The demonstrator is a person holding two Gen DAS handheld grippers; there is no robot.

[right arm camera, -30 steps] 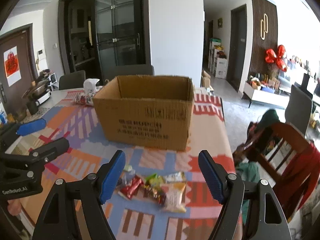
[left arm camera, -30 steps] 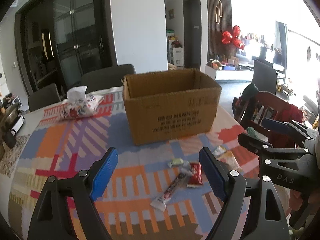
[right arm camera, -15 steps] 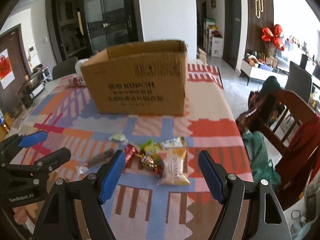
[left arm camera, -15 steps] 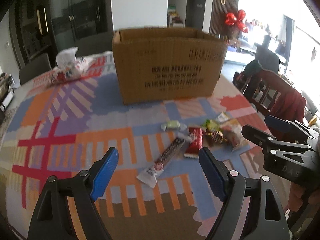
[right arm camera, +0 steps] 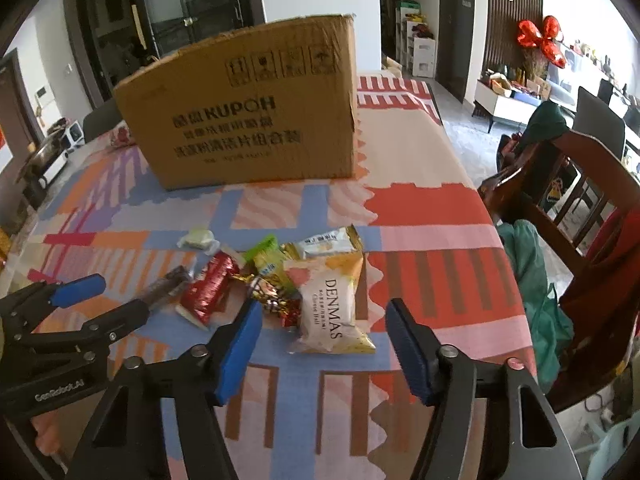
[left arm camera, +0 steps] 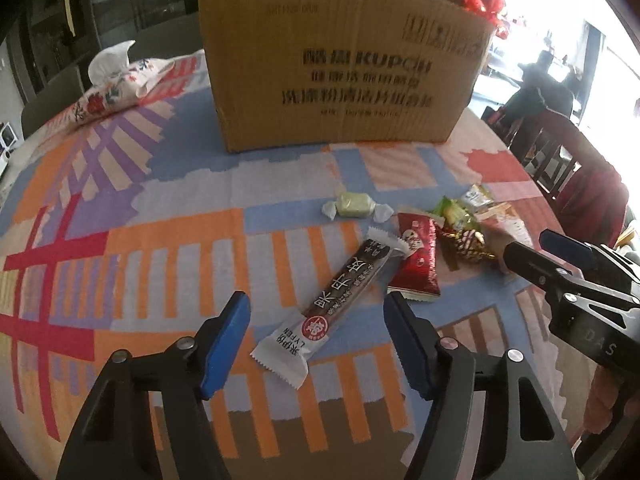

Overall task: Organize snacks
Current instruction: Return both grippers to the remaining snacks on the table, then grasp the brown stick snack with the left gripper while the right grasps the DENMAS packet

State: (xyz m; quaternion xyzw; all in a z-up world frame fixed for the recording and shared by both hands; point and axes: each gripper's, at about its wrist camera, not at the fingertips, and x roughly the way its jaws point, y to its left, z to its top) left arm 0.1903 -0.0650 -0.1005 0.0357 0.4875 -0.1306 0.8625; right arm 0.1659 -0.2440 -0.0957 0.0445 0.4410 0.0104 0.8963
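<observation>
Several snacks lie on the patterned tablecloth in front of a cardboard box point(left arm camera: 340, 60), also in the right wrist view point(right arm camera: 248, 112). A long brown bar point(left arm camera: 340, 300) lies just ahead of my open, empty left gripper point(left arm camera: 316, 344). Beside it are a red packet point(left arm camera: 416, 260), a green wrapped candy point(left arm camera: 354, 204) and a gold-wrapped sweet point(left arm camera: 468, 242). My right gripper point(right arm camera: 324, 344) is open and empty, low over a white and yellow DENMAS bag point(right arm camera: 332, 308). Each gripper shows in the other's view.
A tissue pack in a floral cover point(left arm camera: 116, 84) lies at the back left of the table. A wooden chair with red cloth point(right arm camera: 580, 220) stands past the table's right edge. The table's near edge is just below both grippers.
Both grippers have moved forward and down toward the snacks, which now look larger and closer. Both jaws stay open. Nothing on the table has moved.
</observation>
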